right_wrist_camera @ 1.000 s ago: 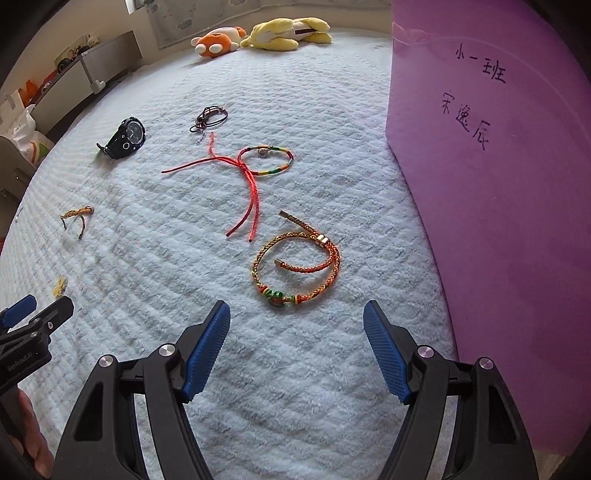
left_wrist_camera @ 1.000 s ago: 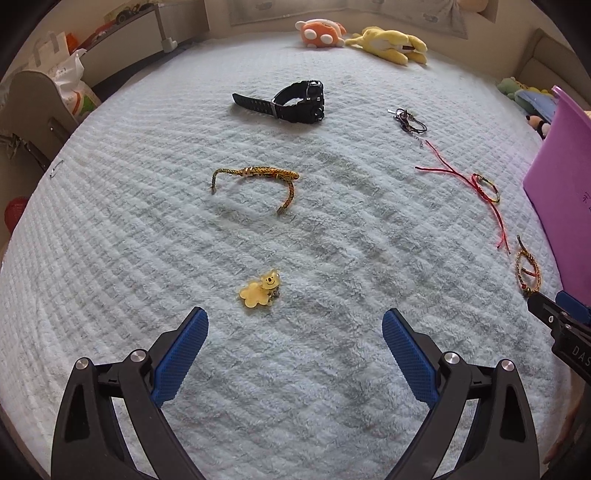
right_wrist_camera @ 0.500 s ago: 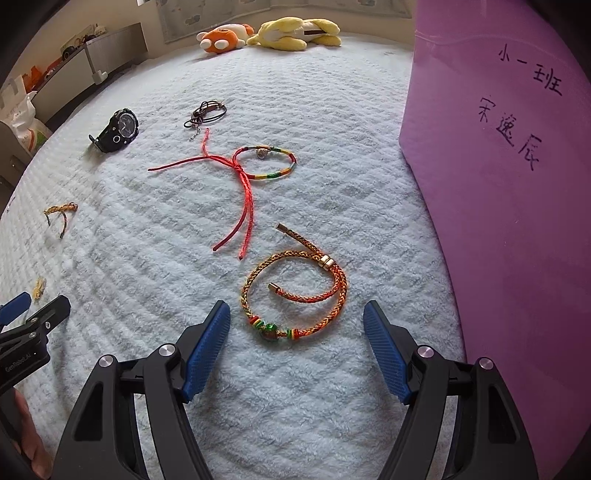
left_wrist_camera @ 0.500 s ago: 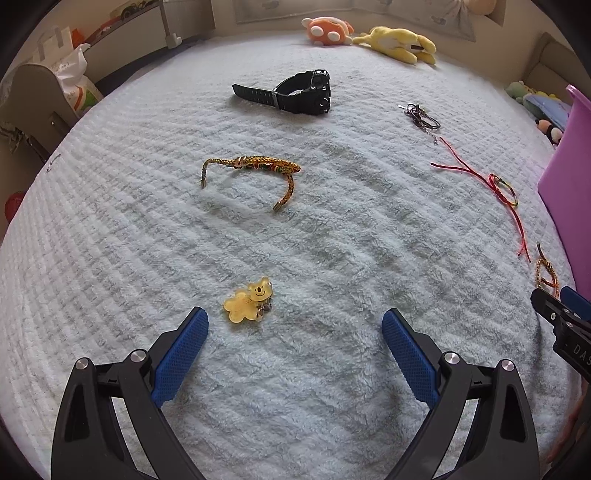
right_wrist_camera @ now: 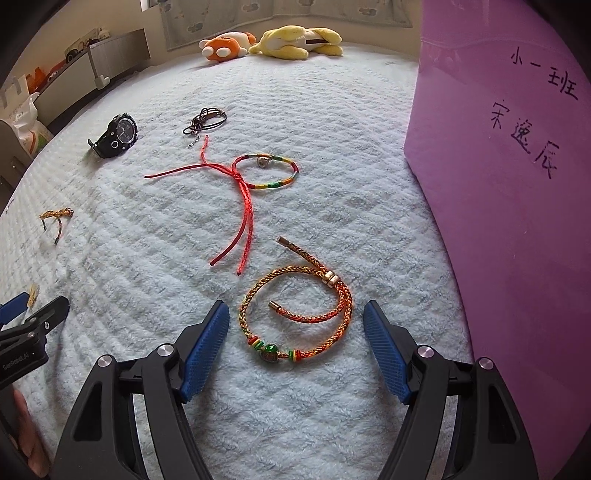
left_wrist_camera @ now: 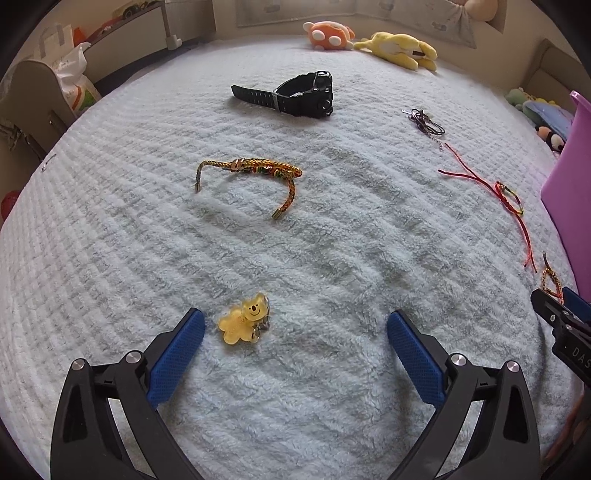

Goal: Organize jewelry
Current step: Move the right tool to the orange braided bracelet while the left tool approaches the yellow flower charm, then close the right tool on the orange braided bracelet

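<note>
Location: a home bedroom, likely a child's. The work surface is a bed (left_wrist_camera: 332, 236) covered with a fluffy pale blanket. At the bed's far edge lie two plush toys: one orange (left_wrist_camera: 328, 35), one yellow (left_wrist_camera: 399, 50). More soft toys (left_wrist_camera: 535, 107) sit off its right side. A low shelf (right_wrist_camera: 107, 62) holding small items stands left of the bed.

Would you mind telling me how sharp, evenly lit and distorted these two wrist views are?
Left wrist: soft daylight, faint shadow under the braided cord, sharp throughout, blanket bulges from fisheye, corners black. Right wrist: same bulge, purple box bows, beaded bracelet crisp, no glare.
</note>
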